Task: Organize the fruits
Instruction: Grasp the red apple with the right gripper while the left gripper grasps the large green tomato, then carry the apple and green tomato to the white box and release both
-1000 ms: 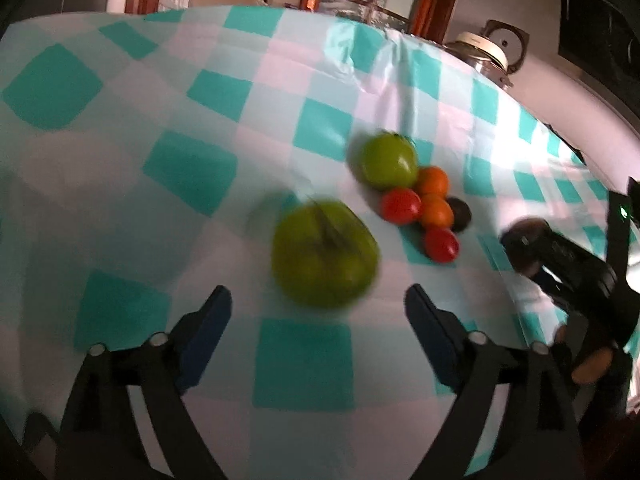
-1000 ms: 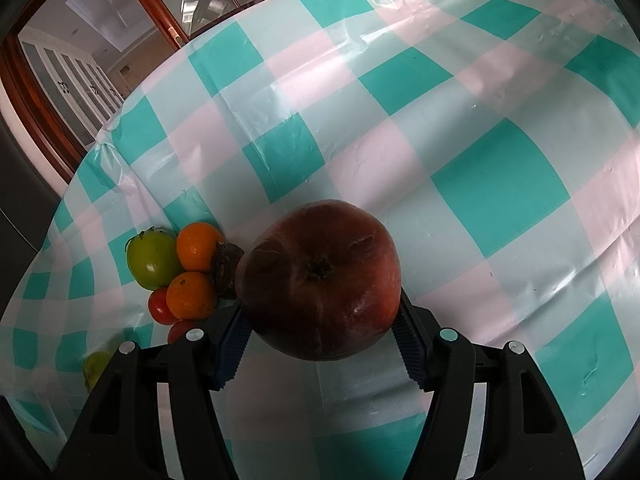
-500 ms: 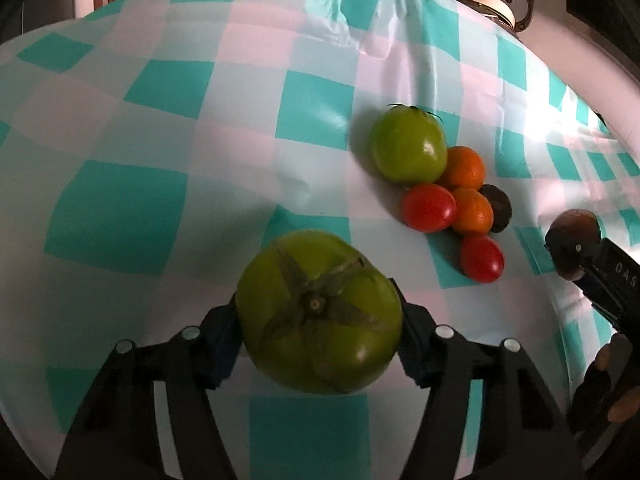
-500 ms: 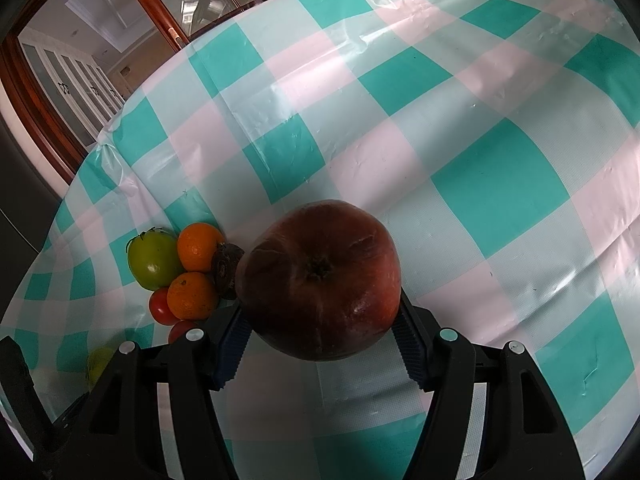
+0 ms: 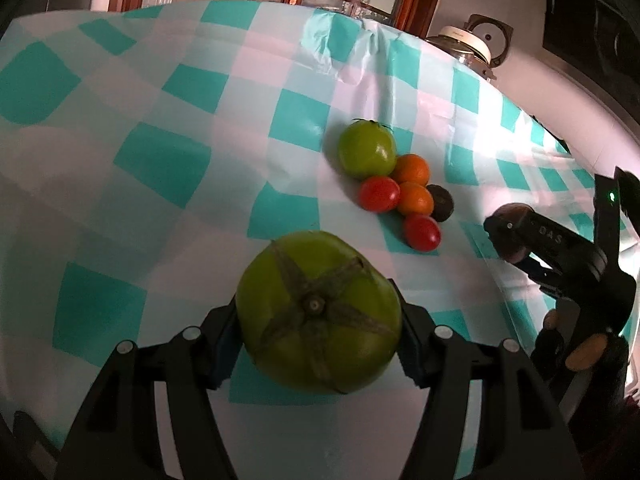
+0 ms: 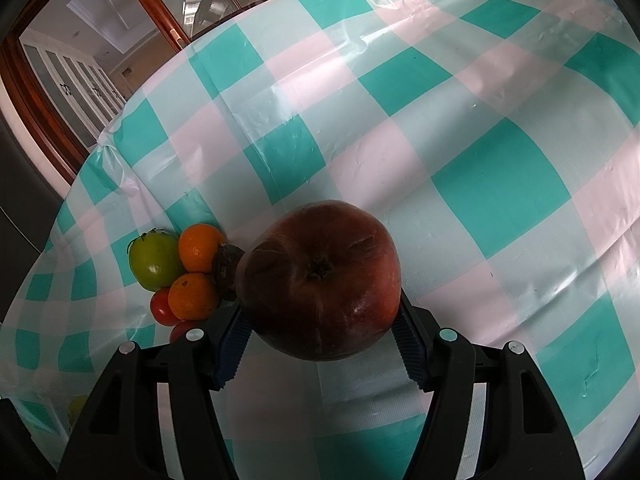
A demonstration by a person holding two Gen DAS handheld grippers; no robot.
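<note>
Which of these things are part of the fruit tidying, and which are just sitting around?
Part of the job:
- big green tomato in the left gripper
- dark red fruit in the right gripper
- cluster of small fruits

Just there:
- checked tablecloth
- kettle
- wooden cabinet

Wood-framed glass cabinet [image 6: 120, 36] (bkgd), checked tablecloth [image 6: 460, 128].

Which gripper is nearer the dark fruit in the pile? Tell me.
Right. The right gripper, shut on a red fruit, sits right beside the dark fruit. The left gripper, holding a big green tomato, is farther back from the pile.
</note>
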